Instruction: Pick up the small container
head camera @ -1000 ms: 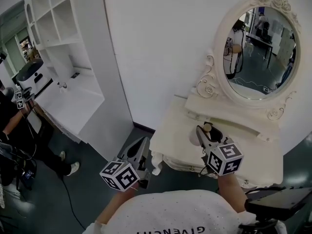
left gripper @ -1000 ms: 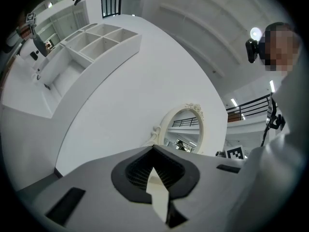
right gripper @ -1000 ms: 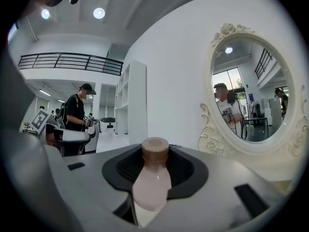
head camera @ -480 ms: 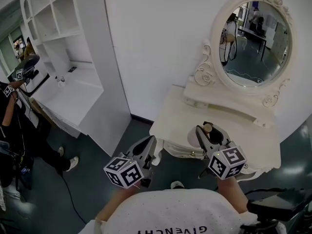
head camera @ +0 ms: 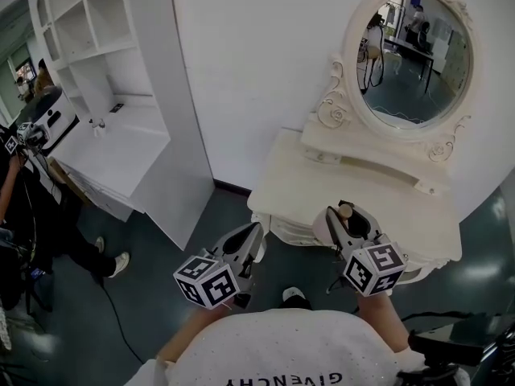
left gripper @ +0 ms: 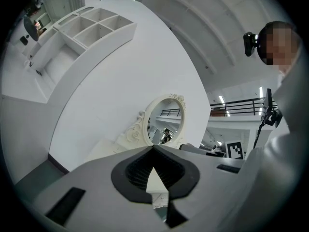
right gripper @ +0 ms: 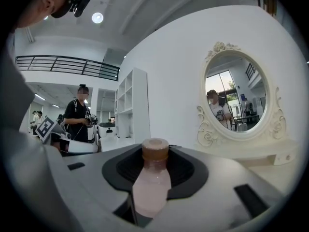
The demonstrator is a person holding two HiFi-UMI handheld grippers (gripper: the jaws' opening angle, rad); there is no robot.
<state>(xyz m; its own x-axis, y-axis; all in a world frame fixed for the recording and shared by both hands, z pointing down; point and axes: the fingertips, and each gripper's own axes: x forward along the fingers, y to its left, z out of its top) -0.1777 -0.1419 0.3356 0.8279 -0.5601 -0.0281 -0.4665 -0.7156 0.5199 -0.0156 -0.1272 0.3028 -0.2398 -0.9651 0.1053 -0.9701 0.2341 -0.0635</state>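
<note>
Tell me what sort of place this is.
Probably a staged studio hall, not a home: cream vanity table with oval mirror, white shelf unit, a mezzanine railing overhead, and another person handling marker-cube gear.

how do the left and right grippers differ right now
The right gripper is shut on the small container, a pale pink bottle with a brown cap; the left gripper holds nothing. The right gripper's jaws stand apart around the bottle; the left gripper's jaws meet at the tips. The right gripper is over the dressing table's front edge, the left gripper beside its left corner. Both point towards the wall.
</note>
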